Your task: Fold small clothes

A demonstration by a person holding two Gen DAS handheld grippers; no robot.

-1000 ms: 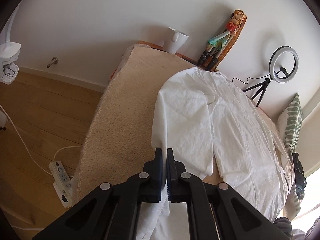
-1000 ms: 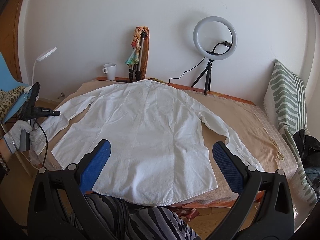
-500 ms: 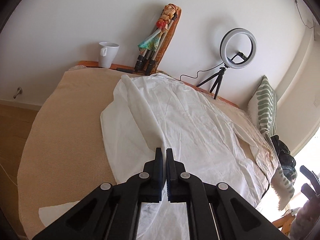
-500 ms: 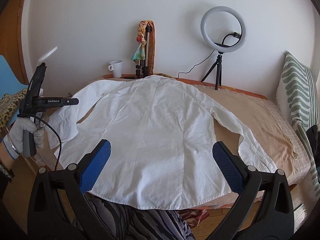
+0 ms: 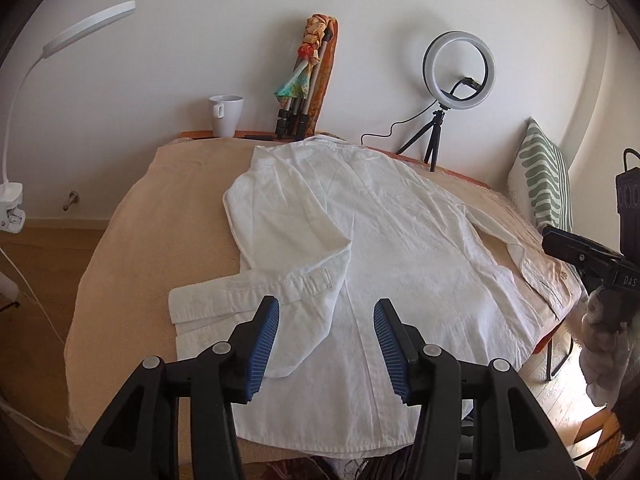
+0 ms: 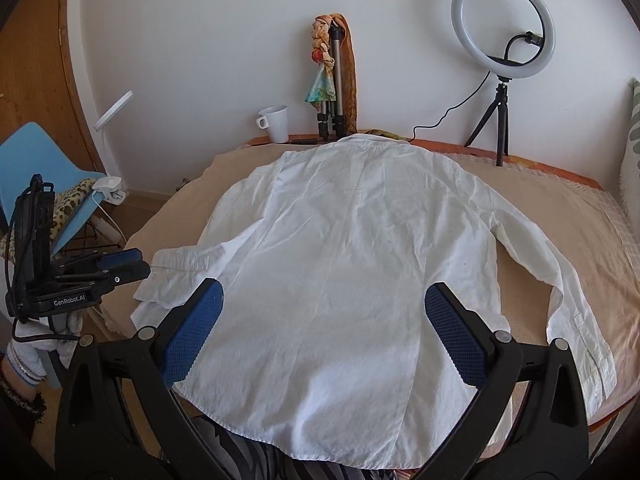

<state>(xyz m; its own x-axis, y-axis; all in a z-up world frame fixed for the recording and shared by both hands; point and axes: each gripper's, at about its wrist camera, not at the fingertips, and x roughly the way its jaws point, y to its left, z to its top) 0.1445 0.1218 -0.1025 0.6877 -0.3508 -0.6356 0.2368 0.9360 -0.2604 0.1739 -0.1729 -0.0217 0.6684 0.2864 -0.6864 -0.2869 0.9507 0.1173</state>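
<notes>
A white long-sleeved shirt (image 5: 384, 240) lies back up on the beige bed (image 5: 160, 216); it also shows in the right wrist view (image 6: 352, 264). Its left sleeve (image 5: 256, 292) is folded in, the cuff lying across the lower left of the shirt. The right sleeve (image 6: 560, 272) lies stretched out to the right. My left gripper (image 5: 326, 332) is open and empty, just above the folded cuff; it also shows in the right wrist view (image 6: 120, 268). My right gripper (image 6: 322, 328) is open and empty above the shirt's hem.
A white mug (image 5: 226, 115), a doll with tripod legs (image 5: 306, 80) and a ring light (image 5: 458, 68) stand along the wall behind the bed. A striped pillow (image 5: 540, 184) sits at the right. A clip lamp (image 5: 12, 204) and blue chair (image 6: 36, 168) stand left.
My left gripper carried the left sleeve inward over the shirt, then opened and let it go. The right gripper stayed open and moved slightly closer to the shirt.
</notes>
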